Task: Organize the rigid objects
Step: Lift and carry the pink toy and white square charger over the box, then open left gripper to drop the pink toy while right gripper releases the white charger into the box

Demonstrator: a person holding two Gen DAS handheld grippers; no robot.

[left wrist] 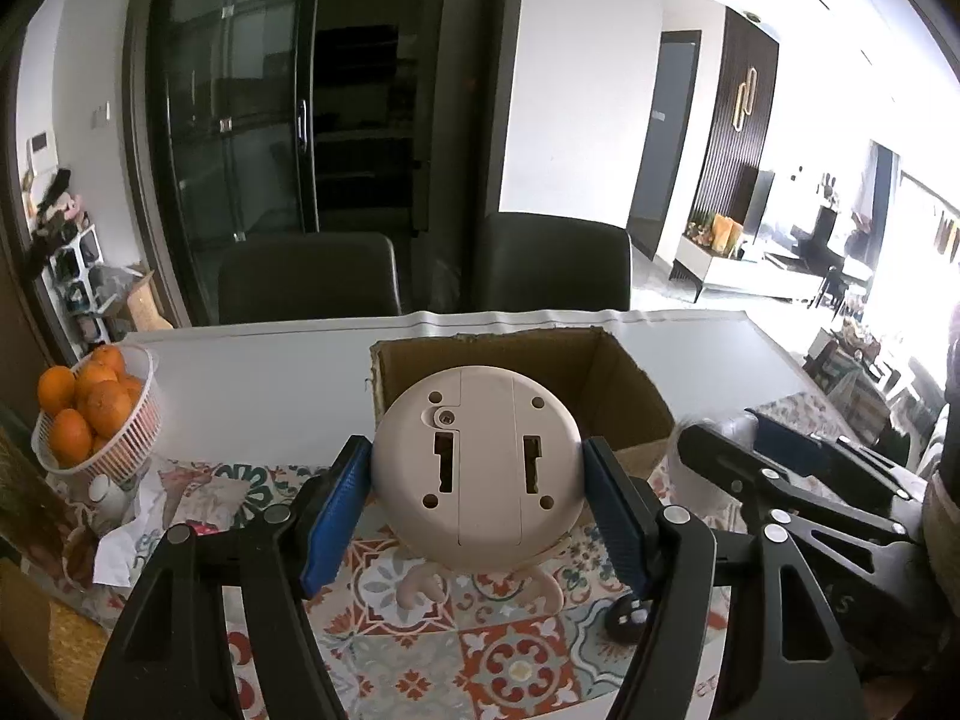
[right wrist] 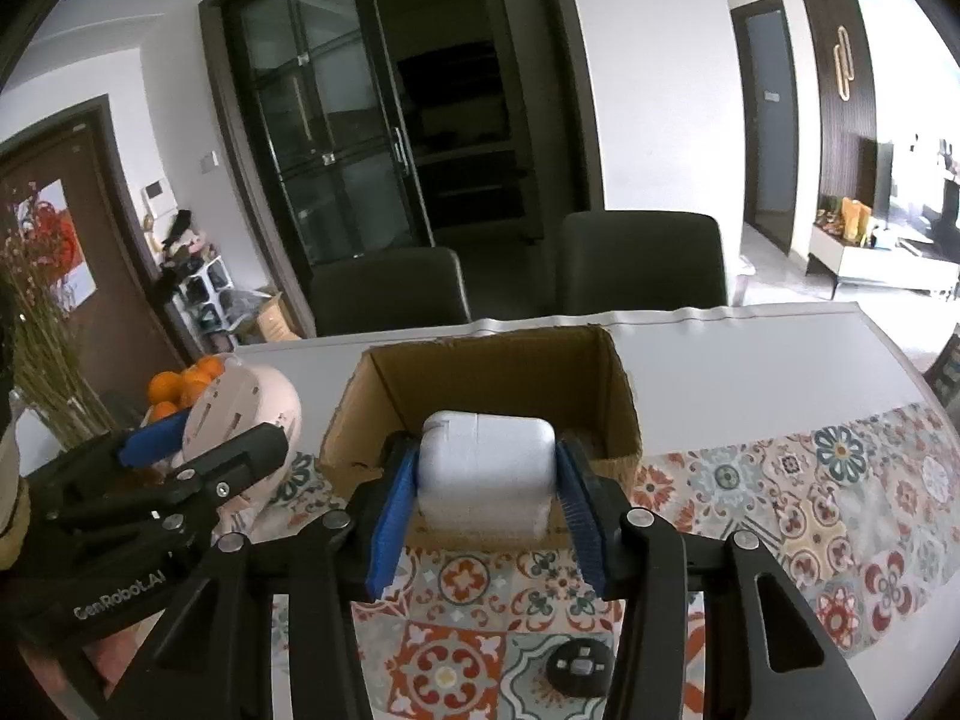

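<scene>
Item 1: round beige plastic device with a slotted, screw-holed back plate (left wrist: 477, 462), held off the table between the blue pads of the left gripper (left wrist: 477, 480), jaws set wide and clamped on its 2 sides. It hangs near the left front of the open brown cardboard box (left wrist: 630, 402), over the patterned tile-print table mat (left wrist: 516, 666).

Item 2: white rounded plastic block (right wrist: 486, 474), pinched between the blue pads of the right gripper (right wrist: 486, 492), jaws at middle width and closed on it. It sits at the near wall of the box, roughly level with the rim.

Item 3: small black round controller with pale buttons (right wrist: 579, 669), loose on the mat, near edge, unheld.

Handling note, as a judgement: the step in hand looks to be lowering both pieces into the box. Carry each fully over the near wall before letting go; the beige device is wide, so enter it flat or turned to fit, and take the 2 grippers in turn to avoid crowding the opening.

View differences: the left wrist view alone shows the device's back plate and the white ribbed basket of oranges (left wrist: 99, 420) at far left in full. The right wrist view alone shows the box's interior floor and the white block's grip; there the device appears only edge-on at left.
</scene>
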